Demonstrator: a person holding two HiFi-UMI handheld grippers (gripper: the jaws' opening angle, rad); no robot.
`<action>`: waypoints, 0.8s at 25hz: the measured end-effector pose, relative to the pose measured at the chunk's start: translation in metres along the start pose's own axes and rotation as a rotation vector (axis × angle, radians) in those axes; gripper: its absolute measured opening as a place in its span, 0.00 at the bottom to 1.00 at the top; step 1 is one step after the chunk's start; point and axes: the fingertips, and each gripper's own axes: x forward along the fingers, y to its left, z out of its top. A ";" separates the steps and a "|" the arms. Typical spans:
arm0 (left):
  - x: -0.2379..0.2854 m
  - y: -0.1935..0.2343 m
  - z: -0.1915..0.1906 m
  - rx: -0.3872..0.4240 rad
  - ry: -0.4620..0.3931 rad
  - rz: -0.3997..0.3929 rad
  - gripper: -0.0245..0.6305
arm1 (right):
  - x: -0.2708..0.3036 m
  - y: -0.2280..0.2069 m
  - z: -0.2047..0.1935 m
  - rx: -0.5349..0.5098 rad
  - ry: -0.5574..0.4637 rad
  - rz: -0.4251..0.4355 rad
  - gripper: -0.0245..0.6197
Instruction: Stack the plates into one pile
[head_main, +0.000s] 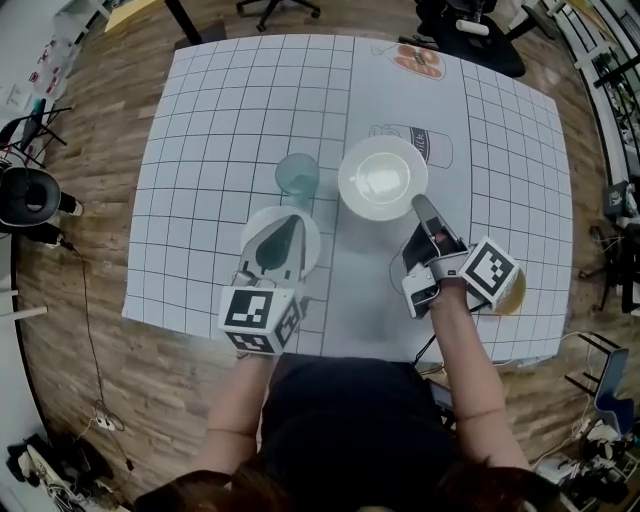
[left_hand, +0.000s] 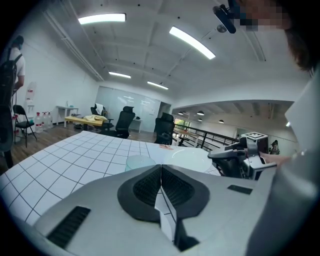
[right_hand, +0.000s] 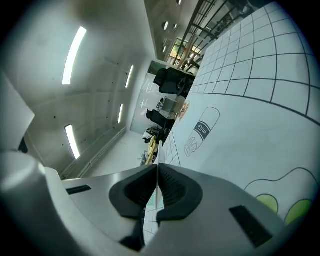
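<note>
While two plates lie apart on the grid mat (head_main: 220, 120): the pile is not yet made. I judge the step in hand to be carrying one plate to the other.

Right gripper (head_main: 419, 204): I hold it rolled onto its side so that my jaws close top to bottom. They pinch the near-right rim of the far white plate (head_main: 372, 160). In the right gripper view the plate shows only as a thin pale sliver running out from between the pads.

Reason for the roll: a flat plate offers only its rim, and jaws turned this way can take it from the side.

Far white plate: it sits beside the teal tumbler (head_main: 297, 178) and overlaps the printed milk-bottle drawing (head_main: 438, 148). I judge it to be clear of the mat but cannot confirm this.

Left gripper (left_hand: 161, 167): I hold it level, not rolled, with the jaws pressed together and nothing seen between the pads. It hangs over the near white plate (head_main: 311, 243) and covers its middle.

Near white plate: it lies flat near the mat's front edge, just short of the tumbler. I cannot tell whether my left gripper touches it.

Teal tumbler: it stands upright, close to the line between the two plates. A low carry could clip it.

Next move calls for: keeping the pinched plate level, passing it clear of the tumbler, and moving my left gripper off the near plate before set-down.
</note>
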 end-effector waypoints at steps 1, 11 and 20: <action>-0.003 0.003 -0.001 -0.002 -0.001 0.008 0.08 | -0.005 0.000 -0.004 0.000 0.009 0.003 0.08; -0.031 0.028 -0.013 -0.032 -0.003 0.093 0.08 | -0.032 0.001 -0.059 0.018 0.148 0.013 0.08; -0.070 0.051 -0.030 -0.069 -0.007 0.204 0.08 | -0.022 -0.002 -0.118 0.035 0.318 0.043 0.08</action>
